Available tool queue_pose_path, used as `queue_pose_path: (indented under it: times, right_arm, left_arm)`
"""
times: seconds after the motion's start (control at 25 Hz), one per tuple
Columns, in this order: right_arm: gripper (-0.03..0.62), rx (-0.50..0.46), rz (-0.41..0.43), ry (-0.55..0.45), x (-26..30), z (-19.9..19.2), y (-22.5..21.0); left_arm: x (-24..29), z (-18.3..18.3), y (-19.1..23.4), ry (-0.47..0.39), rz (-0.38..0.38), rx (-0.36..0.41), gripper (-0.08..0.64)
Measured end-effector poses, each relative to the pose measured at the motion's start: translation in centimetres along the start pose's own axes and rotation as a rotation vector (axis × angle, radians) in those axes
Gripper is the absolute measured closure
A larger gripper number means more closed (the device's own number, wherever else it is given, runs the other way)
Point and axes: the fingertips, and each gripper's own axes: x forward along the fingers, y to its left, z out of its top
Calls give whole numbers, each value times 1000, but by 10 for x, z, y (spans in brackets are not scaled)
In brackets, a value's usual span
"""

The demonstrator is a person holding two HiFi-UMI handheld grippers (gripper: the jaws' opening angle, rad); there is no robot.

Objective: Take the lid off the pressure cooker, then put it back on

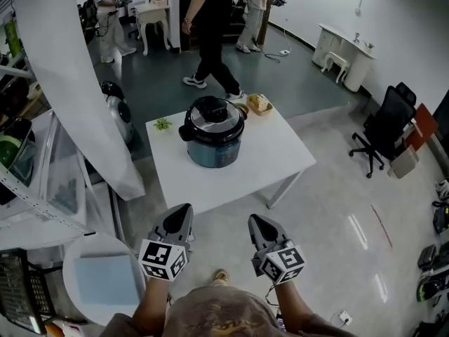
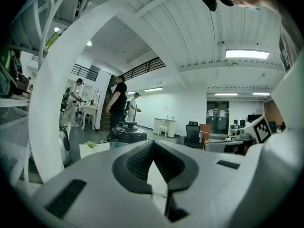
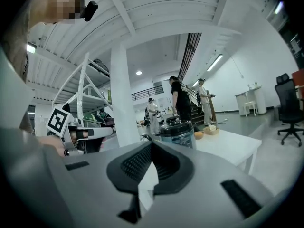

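Observation:
A blue pressure cooker with its black lid on stands on a white table. Both grippers hang short of the table's near edge, pointing at it. My left gripper is shut and empty. My right gripper is shut and empty too. In the left gripper view the cooker shows far beyond the jaws, and the left gripper holds nothing. In the right gripper view the cooker stands just past the right gripper.
A small green plant and a tray of food sit on the table. A white pillar and shelving stand at left, a round stool near left. A person walks behind; an office chair stands right.

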Motion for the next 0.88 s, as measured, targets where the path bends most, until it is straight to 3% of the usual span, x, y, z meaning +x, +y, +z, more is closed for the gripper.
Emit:
queue_pose_path:
  times: [0.6,0.88]
  right_arm:
    - [597,44,75,-15,75,25,-80]
    - [597,1,80,-14,121,44,-112]
  left_arm:
    - [99,20,33,-28,50,12,557]
    - [151,36,53,-40,36,19,557]
